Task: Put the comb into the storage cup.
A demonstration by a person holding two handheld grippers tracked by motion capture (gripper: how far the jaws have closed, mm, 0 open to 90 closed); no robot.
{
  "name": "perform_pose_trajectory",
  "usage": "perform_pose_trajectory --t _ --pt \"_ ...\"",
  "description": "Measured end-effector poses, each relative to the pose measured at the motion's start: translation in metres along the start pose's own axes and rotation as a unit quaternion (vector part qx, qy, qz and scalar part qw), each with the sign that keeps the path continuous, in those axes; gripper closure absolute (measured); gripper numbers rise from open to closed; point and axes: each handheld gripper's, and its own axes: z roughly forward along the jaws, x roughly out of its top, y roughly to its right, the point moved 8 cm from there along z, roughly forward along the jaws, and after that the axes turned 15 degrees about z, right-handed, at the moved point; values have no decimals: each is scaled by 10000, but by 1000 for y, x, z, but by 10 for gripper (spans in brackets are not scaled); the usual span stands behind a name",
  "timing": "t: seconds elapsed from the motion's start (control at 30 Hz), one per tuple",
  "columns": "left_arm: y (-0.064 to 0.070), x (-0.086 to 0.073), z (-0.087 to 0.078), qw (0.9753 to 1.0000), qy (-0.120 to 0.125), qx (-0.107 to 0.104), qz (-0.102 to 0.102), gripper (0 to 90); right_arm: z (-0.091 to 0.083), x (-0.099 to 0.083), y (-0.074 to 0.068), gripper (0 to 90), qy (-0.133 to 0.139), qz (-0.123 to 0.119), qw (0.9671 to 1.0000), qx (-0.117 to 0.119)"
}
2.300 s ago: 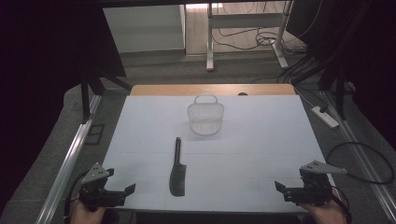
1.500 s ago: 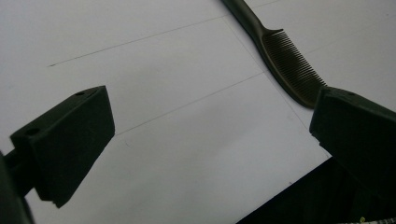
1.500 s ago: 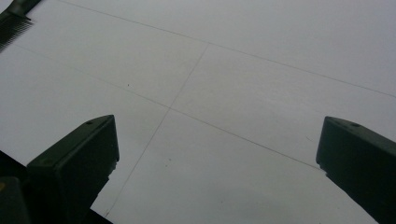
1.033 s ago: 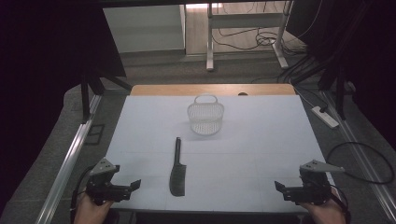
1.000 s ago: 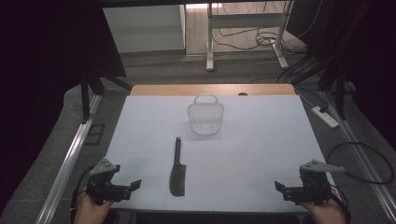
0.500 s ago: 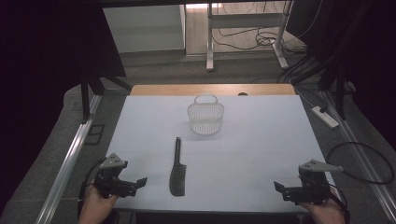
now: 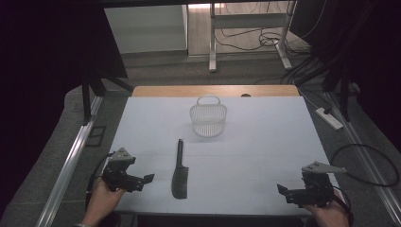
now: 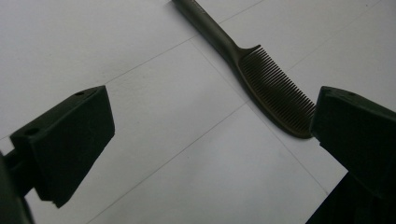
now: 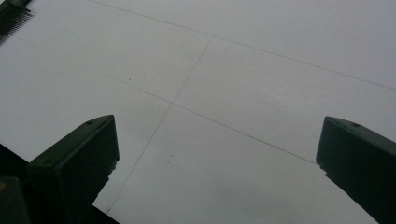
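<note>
Black comb (image 7: 179,170) flat on white worktop (image 7: 265,142), near wire basket (image 7: 208,117). Left tongs (image 7: 142,179) agape beside comb; right tongs (image 7: 287,193) agape, well apart. Likely approach step; next, straddle handle, close.

In my left gripper view the comb (image 8: 261,74) loses its handle at the top edge, its tip behind a jaw.

High view looks down and forward over the table (image 7: 265,142); both gripper views skim close, sharing the comb (image 8: 275,93).
</note>
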Motion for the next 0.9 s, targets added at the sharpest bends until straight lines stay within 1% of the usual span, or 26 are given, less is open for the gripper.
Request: perform_pose_trajectory --t 0.1,0.33,0.6,0.7,0.77,0.87,0.9 --pt "-2 1 2 10000 -31 7 5 0 0 0 0 0 2 3 10000 2" --pt "-5 11 9 9999 -42 -100 88 0 1 0 0 0 -14 -5 10000 6" --pt "-8 22 18 9998 -6 -166 58 0 1 0 0 0 -42 8 10000 1" --pt "-9 27 23 9997 -41 -197 99 0 1 0 0 0 -48 7 10000 -3" --pt "-9 29 24 9997 -55 -189 115 0 1 0 0 0 -55 9 10000 -3" --pt "-10 33 29 9996 -142 -167 151 0 2 0 0 0 -60 9 10000 -1" --pt "-10 35 32 9996 -142 -197 162 0 2 0 0 0 -64 9 10000 1"
